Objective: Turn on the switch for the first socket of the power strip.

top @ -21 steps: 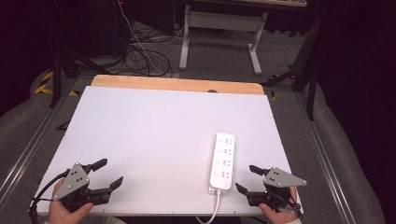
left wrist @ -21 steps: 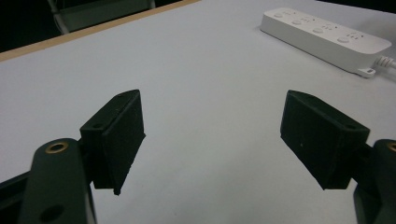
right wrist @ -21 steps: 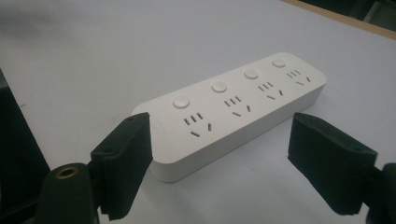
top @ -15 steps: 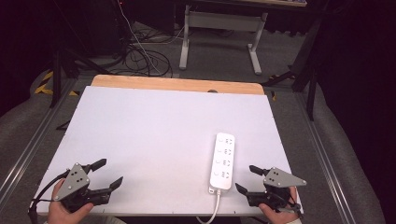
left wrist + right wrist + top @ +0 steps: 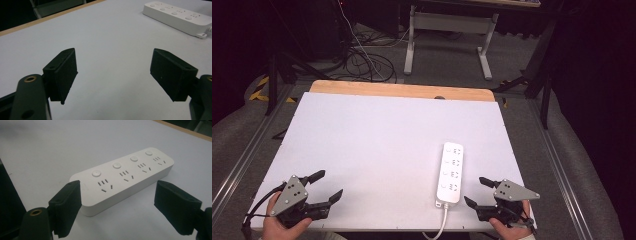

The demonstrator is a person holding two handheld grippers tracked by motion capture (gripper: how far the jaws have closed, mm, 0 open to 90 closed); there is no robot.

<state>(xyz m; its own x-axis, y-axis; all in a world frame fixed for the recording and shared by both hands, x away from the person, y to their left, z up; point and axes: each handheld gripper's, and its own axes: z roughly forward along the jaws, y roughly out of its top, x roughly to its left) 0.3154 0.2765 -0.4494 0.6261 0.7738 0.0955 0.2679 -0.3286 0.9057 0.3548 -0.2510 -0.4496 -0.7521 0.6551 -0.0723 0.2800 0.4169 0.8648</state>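
Note:
A white power strip with several sockets and round buttons lies on the white tabletop, right of centre, its cable running off the near edge. My right gripper sits at the near right corner, open, just right of the strip's cable end. In the right gripper view the power strip lies ahead of the empty, wide-apart jaws of the right gripper. My left gripper rests open near the front left corner. In the left gripper view the left gripper holds nothing, and the power strip lies far off.
The tabletop has a wooden strip along its far edge. Grey rails flank the table on both sides. Beyond it stand a desk frame and loose cables on the floor.

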